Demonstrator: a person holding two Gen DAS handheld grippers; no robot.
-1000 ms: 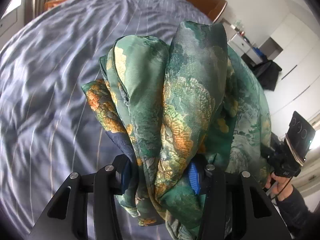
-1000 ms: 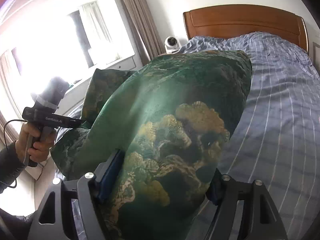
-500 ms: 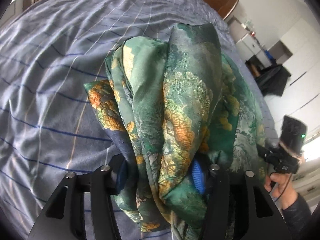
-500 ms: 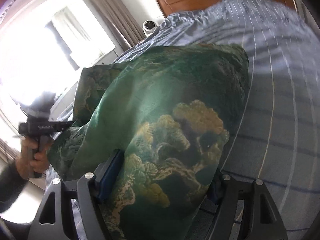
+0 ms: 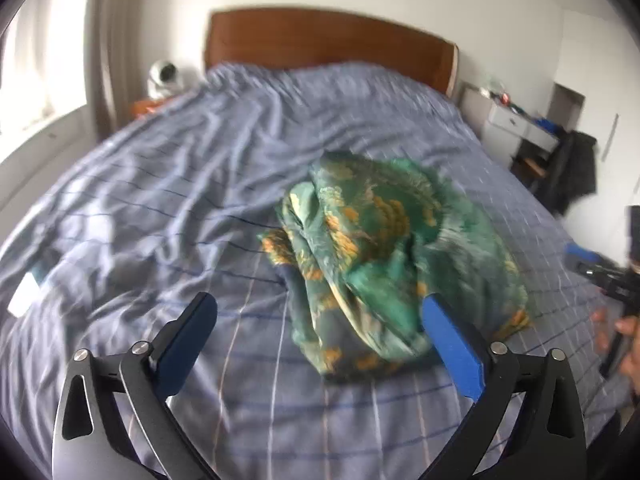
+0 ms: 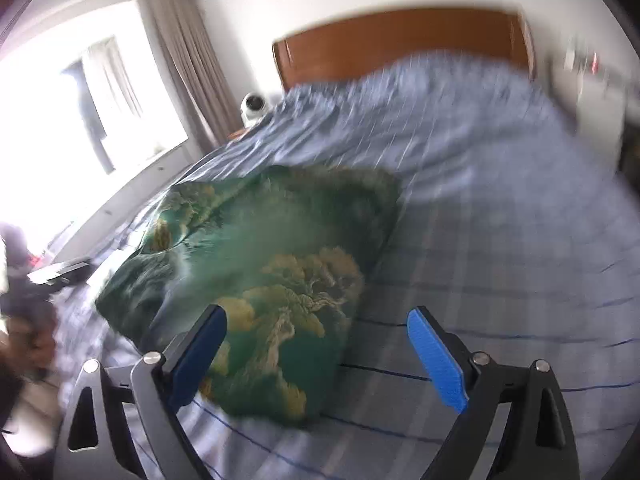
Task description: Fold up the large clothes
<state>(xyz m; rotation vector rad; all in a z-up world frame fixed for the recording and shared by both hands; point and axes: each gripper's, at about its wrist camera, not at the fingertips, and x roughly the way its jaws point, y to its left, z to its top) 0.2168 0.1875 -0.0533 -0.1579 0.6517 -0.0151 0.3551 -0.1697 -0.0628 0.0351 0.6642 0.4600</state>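
Observation:
A green garment with orange and gold print (image 5: 384, 256) lies bunched in a heap on the blue striped bed cover (image 5: 168, 200). In the right wrist view the garment (image 6: 256, 272) lies with a smoother folded face up. My left gripper (image 5: 320, 324) is open and empty, just in front of the heap, its right pad near the cloth's edge. My right gripper (image 6: 316, 340) is open and empty, its left pad beside the garment's near edge. The right gripper also shows at the left wrist view's right edge (image 5: 600, 268). Both views are motion-blurred.
A wooden headboard (image 5: 328, 44) stands at the far end of the bed. A white round camera (image 5: 164, 76) sits on a nightstand at the back left. White drawers and a dark hanging garment (image 5: 572, 172) stand at the right. A window with curtains (image 6: 80, 120) is on the left.
Both grippers have opened and let go of the garment, which now lies on the bed. Both have pulled back and tilted up, so the headboard and room show.

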